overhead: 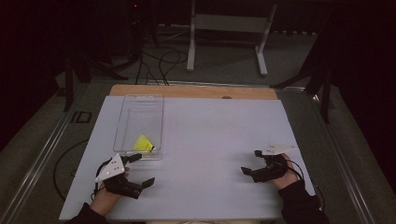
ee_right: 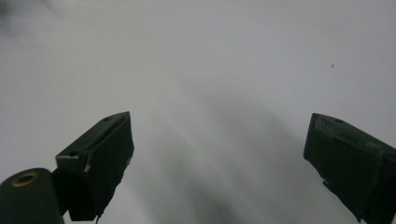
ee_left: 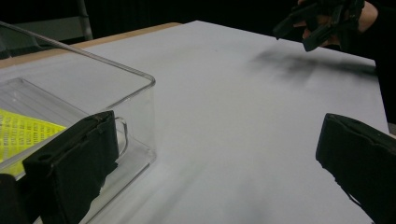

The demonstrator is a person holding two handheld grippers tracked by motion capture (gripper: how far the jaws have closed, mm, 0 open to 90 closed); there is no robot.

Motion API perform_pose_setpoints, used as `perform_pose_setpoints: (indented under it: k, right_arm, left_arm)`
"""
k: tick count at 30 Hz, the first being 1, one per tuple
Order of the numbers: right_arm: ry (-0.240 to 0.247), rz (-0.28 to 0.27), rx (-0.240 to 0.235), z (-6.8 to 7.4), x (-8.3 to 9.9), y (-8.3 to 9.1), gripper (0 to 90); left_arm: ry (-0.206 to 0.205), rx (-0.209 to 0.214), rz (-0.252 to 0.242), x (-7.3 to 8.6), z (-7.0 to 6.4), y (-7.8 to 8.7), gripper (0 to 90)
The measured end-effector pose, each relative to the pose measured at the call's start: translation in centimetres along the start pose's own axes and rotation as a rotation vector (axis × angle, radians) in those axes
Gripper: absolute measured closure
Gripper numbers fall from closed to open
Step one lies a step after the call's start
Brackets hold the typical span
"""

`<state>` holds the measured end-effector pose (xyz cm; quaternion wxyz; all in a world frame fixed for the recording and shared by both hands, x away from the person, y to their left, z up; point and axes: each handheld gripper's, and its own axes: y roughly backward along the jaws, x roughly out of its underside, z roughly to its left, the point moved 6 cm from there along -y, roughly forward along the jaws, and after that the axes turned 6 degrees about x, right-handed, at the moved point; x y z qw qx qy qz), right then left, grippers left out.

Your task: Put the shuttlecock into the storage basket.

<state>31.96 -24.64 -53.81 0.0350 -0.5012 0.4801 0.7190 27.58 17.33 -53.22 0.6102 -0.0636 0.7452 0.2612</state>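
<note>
Clear plastic bin [overhead: 139, 122] sits left of centre in the high view, long side running up the frame, on a white sheet [overhead: 210, 140] that covers the wood table [overhead: 191, 91]. Inside, at the bin's near end, lies a yellow mesh-looking item [overhead: 143, 143]; can't tell exactly what it is, maybe a small bag or net. In the left gripper view it shows at far left [ee_left: 23, 133] thru the clear wall, flat on the bin floor. Left gripper [overhead: 137, 170] is lower left in the high view, just below the bin's near edge, jaws spread wide w/ nothing between them; its upper jaw looks close to or touching the bin's corner, and in its own view the left jaw stands right by the clear wall [ee_left: 135, 116]. Right gripper [overhead: 252, 162] is lower right of the high view, well apart from the bin, jaws also spread & empty, over bare sheet; its own view has just white surface betw. the jaws. It also shows at upper right of the left gripper view [ee_left: 317, 23]. Progress, as I judge it: yellow item is already in the bin, both grippers released, nothing else on the sheet to pick up. So either the drop-in is done, or a take-out hasn't begun; can't tell which.
</note>
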Motion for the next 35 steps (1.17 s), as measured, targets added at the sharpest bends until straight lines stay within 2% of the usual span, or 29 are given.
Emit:
perform_pose_setpoints:
  k: [8, 17, 22, 35]
  right_arm:
    - [-0.035, -0.029, 0.04, -0.5, 1.2, 0.8, 8.2]
    - [-0.016, -0.038, 0.078, -0.8, 2.3, 1.1, 8.2]
    - [-0.009, -0.038, 0.077, -0.9, 2.5, 0.6, 8.2]
    - [-0.015, -0.042, 0.062, -0.9, 2.5, 0.4, 8.2]
  left_arm:
    - [0.0, 0.004, 0.002, 0.0, 0.0, 0.0, 0.0]
    - [0.003, 0.006, 0.003, 0.1, 0.0, -0.1, 0.0]
    - [0.002, 0.006, 0.005, 0.1, 0.0, -0.1, 0.0]
    - [0.005, 0.009, 0.004, 0.1, 0.1, -0.2, 0.0]
